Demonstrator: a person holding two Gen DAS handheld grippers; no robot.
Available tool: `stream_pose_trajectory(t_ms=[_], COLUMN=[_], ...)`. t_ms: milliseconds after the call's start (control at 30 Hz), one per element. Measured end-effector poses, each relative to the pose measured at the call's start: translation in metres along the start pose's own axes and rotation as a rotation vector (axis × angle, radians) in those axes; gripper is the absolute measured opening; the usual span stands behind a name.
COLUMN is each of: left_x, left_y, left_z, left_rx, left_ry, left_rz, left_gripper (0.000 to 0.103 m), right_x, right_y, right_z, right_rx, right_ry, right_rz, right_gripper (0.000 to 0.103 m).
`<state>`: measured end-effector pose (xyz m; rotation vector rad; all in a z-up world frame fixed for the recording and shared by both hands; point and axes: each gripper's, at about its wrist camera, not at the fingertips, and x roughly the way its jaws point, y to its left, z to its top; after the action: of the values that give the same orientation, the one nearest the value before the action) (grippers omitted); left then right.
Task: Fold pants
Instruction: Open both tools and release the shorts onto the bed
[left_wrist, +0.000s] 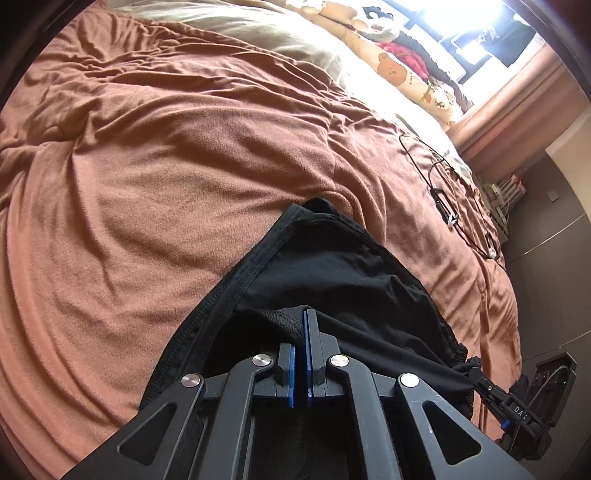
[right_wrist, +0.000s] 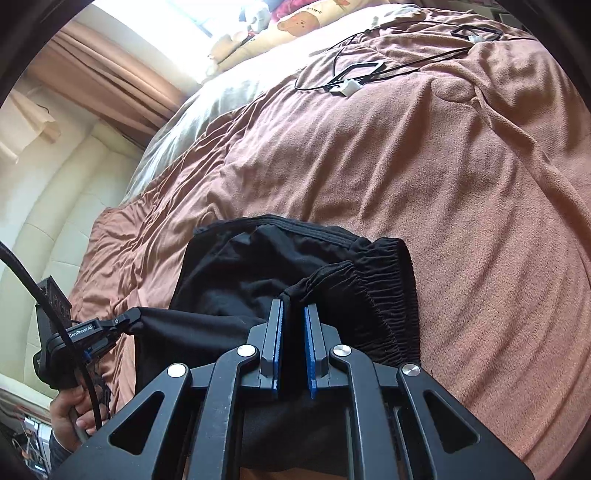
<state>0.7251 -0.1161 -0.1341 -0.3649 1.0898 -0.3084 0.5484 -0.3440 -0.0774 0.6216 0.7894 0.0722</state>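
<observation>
The black pants (right_wrist: 295, 266) are held above the near part of the brown blanket (left_wrist: 166, 166). Left gripper (left_wrist: 303, 321) and right gripper (right_wrist: 293, 314) are each clamped narrowly on the fabric. Even tension is advised while the fabric is laid flat.

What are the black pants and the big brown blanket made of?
The pants look like thin, matte woven cloth, maybe cotton or polyester; they drape limply and the waistband is gathered elastic. The blanket looks like soft fleece: a fuzzy, napped surface with gentle wrinkles. Neither fibre is certain.
</observation>
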Motion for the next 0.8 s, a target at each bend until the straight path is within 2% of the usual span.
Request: stream_pose_trajectory(t_ms=[33,67,100,133,167,200,233,300,400,533,800], left_x=[0.004,0.006,0.008,0.008,0.007,0.004,-0.001,-0.007,-0.004,0.008,0.027], left_y=[-0.002,-0.004,-0.006,-0.006,-0.005,-0.004,-0.005,-0.006,-0.008,-0.012,-0.003], left_z=[0.004,0.008,0.012,0.015,0.017,0.017,0.018,0.018,0.017,0.013,0.008], left_rx=[0.017,0.035,0.051,0.056,0.057,0.065,0.080,0.120,0.197,0.351,0.485], left_ry=[0.008,0.010,0.014,0.018,0.019,0.009,-0.015,-0.040,-0.009,0.035,0.066], left_rz=[0.011,0.035,0.060,0.075,0.080,0.085,0.096,0.140,0.174,0.270,0.300], left_gripper=[0.004,0.008,0.012,0.028,0.050,0.060,0.069,0.069,0.069,0.069,0.069], right_x=[0.002,0.003,0.001,-0.003,-0.009,-0.017,-0.025,-0.034,-0.038,-0.038,-0.013], right_y=[0.004,0.009,0.012,0.014,0.015,0.017,0.016,0.015,0.014,0.015,0.031], right_z=[0.002,0.003,0.003,0.003,0.004,0.004,0.004,0.004,0.003,0.000,0.000], right_rx=[-0.018,-0.043,-0.057,-0.067,-0.082,-0.101,-0.118,-0.146,-0.206,-0.299,-0.486], right_ry=[0.007,0.012,0.013,0.005,-0.014,-0.042,-0.066,-0.080,-0.070,-0.039,0.059], right_rz=[-0.025,-0.038,-0.035,-0.025,-0.015,-0.014,-0.018,-0.033,-0.083,-0.146,-0.221], right_gripper=[0.011,0.017,0.035,0.046,0.065,0.071,0.071,0.071,0.071,0.071,0.071])
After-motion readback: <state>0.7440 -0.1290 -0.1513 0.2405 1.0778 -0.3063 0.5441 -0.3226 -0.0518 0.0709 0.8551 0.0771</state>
